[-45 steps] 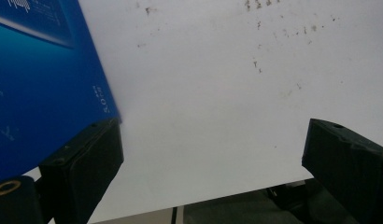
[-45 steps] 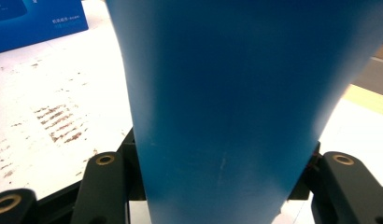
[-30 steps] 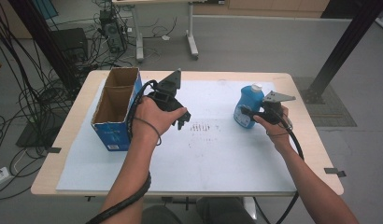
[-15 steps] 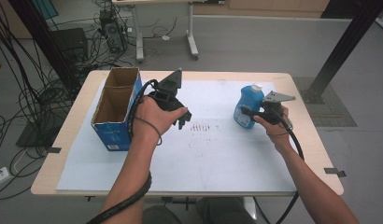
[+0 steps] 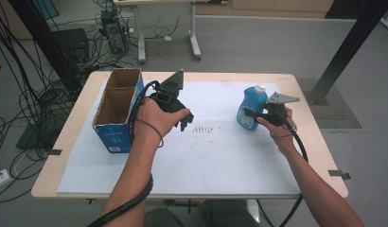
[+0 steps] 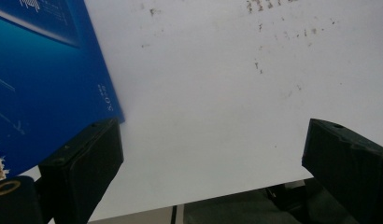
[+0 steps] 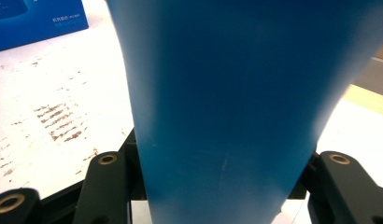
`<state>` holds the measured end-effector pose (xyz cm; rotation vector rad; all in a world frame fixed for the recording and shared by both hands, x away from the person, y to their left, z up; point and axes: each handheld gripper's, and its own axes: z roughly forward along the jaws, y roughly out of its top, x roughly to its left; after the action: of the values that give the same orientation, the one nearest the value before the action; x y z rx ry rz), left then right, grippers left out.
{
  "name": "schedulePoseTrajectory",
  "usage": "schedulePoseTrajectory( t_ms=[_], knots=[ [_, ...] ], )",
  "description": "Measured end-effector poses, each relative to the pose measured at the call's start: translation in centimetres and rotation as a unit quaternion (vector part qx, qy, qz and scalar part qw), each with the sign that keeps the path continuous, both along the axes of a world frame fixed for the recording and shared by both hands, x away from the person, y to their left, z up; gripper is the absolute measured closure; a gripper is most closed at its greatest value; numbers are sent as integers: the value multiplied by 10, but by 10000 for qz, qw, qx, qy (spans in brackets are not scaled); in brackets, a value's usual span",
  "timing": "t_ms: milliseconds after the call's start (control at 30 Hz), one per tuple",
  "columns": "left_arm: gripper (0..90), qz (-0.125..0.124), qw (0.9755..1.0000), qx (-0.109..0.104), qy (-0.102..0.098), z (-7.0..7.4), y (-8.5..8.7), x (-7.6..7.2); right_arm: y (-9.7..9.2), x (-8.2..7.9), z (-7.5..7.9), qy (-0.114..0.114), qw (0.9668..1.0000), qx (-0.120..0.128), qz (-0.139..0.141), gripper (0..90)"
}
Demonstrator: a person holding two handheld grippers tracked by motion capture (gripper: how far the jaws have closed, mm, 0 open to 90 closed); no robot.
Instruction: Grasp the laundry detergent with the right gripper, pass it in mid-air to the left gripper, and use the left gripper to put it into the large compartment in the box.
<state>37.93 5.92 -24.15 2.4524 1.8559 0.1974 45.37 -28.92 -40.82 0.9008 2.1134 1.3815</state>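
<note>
I have the right gripper clamped on the blue bottle: in the right gripper view its two black jaws press against either side of the bottle's body, which stands upright between them, white cap on top in the high view. I can make out no label or brand on the side of the bottle facing that camera; the plastic there is plain blue with a faint scratch. The bottle stands on the white sheet covering the table, well to the right of the open blue cardboard box, which I use as my landmark. The left gripper hangs just right of that box, over the sheet, with its jaws spread wide and nothing between them; in the left gripper view only bare white sheet lies in the gap, and the box's blue wall sits beside one jaw. There is small white print on that wall, turned sideways, too small and blurred for me to read. More white lettering sits on the box's near face in the high view and on the box corner in the right gripper view, also unreadable. A patch of dark smudges marks the sheet between the box and the bottle.
</note>
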Motion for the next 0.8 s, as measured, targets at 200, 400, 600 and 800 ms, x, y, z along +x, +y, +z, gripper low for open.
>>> schedulePoseTrajectory(
  t_ms=[200,400,600,800],
  knots=[
    [57,5,10000,29,10,1,0,0,0,0,0,8,10000,5,11,443],
    [57,13,10000,43,-8,2,1,0,0,0,0,5,10000,5,19,444],
    [57,5,10000,62,7,3,0,0,0,0,0,14,10000,3,19,443],
    [57,-5,10000,33,-8,4,0,-1,-1,1,0,19,10000,3,32,443]
  ],
)
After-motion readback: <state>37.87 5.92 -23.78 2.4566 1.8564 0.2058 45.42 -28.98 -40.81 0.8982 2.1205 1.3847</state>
